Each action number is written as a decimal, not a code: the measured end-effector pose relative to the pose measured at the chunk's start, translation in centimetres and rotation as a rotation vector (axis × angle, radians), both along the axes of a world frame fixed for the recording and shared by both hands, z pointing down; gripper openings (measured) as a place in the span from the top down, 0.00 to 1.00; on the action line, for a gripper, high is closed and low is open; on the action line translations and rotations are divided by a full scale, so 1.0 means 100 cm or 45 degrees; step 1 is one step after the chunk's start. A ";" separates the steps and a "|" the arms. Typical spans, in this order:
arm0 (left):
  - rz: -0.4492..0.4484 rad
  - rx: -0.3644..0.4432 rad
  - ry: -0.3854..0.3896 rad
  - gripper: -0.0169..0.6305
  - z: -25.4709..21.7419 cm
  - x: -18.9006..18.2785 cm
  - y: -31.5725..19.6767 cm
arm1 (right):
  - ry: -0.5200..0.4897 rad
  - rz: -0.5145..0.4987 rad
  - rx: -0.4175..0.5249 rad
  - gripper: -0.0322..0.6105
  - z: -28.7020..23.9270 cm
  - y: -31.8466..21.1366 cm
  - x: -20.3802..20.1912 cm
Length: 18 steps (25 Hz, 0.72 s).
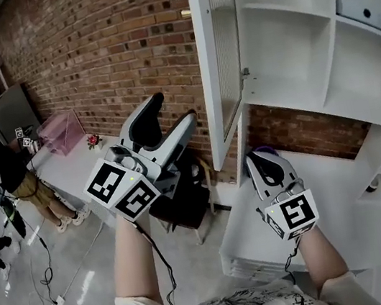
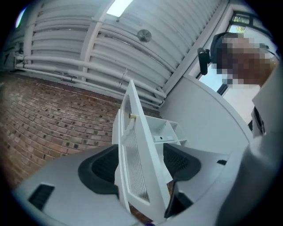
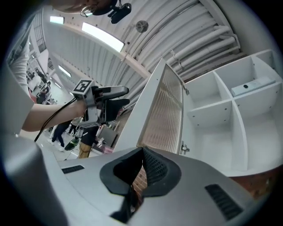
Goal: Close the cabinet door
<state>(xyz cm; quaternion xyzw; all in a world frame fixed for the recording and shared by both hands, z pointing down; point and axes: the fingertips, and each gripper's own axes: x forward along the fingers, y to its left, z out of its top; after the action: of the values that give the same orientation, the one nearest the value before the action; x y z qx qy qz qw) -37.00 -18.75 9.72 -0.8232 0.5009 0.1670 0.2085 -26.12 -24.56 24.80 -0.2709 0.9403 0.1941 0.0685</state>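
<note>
Against brick wall [image 1: 85, 50], cabinet door [image 1: 223, 69] open, left gripper [image 1: 174, 108] jaws apart, right gripper [image 1: 264, 153] jaws together: push outer face evenly shut.

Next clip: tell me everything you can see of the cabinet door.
The door is a tall white frame around a ribbed glass panel, with a small brass knob on its free edge. It stands wide open, swung out from the white cabinet, with a hinge on its inner side. The left gripper, jaws apart, points at the free edge. In that gripper's view the edge lines up between the jaws, but contact cannot be told.
</note>
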 end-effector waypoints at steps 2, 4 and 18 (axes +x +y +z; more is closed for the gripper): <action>0.091 0.028 -0.012 0.47 -0.021 -0.003 -0.002 | -0.017 0.053 0.015 0.93 -0.007 0.001 -0.003; 0.185 0.044 -0.038 0.47 -0.041 -0.003 -0.008 | -0.035 0.117 0.014 0.93 -0.011 0.000 -0.004; 0.755 0.048 0.077 0.59 -0.127 0.000 -0.052 | -0.137 0.435 -0.007 0.93 -0.032 0.009 0.012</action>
<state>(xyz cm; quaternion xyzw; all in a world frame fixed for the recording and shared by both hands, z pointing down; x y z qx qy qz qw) -36.99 -23.92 -3.00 -0.9243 0.2415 0.2541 0.1508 -24.94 -23.66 21.63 -0.4368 0.8762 0.1856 0.0839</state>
